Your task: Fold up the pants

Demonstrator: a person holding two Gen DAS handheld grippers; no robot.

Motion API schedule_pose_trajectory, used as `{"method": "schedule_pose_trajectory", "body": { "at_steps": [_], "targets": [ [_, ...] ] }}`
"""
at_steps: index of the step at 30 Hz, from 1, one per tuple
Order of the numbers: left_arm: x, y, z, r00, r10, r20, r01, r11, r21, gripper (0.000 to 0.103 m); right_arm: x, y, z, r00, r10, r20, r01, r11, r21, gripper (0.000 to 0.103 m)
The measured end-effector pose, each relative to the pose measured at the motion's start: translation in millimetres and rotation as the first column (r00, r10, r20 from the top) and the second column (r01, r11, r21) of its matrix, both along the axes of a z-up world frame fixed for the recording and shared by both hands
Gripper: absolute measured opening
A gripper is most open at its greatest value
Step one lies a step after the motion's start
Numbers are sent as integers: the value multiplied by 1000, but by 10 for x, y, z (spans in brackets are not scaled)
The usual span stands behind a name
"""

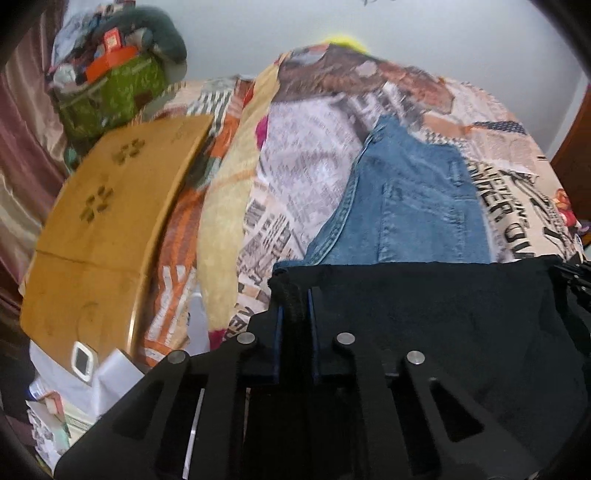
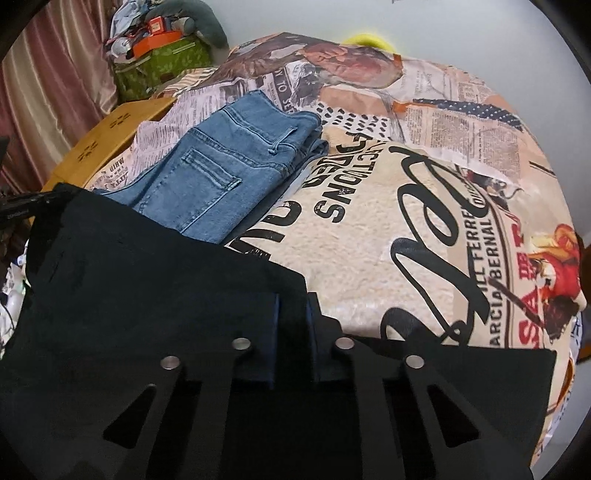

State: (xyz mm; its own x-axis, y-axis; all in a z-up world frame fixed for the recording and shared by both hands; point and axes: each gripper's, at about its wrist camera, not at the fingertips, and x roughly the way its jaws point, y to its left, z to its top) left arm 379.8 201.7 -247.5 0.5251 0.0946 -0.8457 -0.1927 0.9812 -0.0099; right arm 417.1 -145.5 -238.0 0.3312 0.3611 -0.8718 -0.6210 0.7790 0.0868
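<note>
While the black pants [image 1: 424, 314] lie across the near edge of the bed [image 2: 461, 140], both grippers are clamped on the cloth: the left gripper [image 1: 294, 306] pinches a bunched hem, the right gripper [image 2: 293, 314] a flat edge. Just beyond, touching the black cloth, folded jeans [image 2: 221, 177] rest on the newspaper-print bedspread [image 1: 314, 166]. A wooden board [image 1: 103, 229] lies at the bed's left side, before a green bag [image 1: 110, 92] heaped with what seem clothes. Pink curtains [image 2: 55, 81] hang left; a pale wall [image 1: 406, 26] stands behind.
</note>
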Motion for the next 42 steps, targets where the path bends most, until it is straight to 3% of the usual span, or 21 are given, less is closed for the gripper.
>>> {"method": "schedule_pose_trajectory", "body": {
  "at_steps": [7,14,31,42],
  "targets": [
    [-157,-105,511,992,23,124,-31,997,64,9,-195,-110,424,989,-72,129,64,996,66,6],
    [-366,-152,733,988,3,156,-11,999,50,9,-438,-284,858,983,-86,164,65,990,127,6],
    [-1565,-209,790,987,-23,156,15,999,46,9,-1658,-480,983,987,-14,160,-6,993,122,6],
    [-2221,-118,427,997,13,74,-14,1000,9,5,-2220,-561,784,997,-13,76,2,989,145,6]
  ]
}}
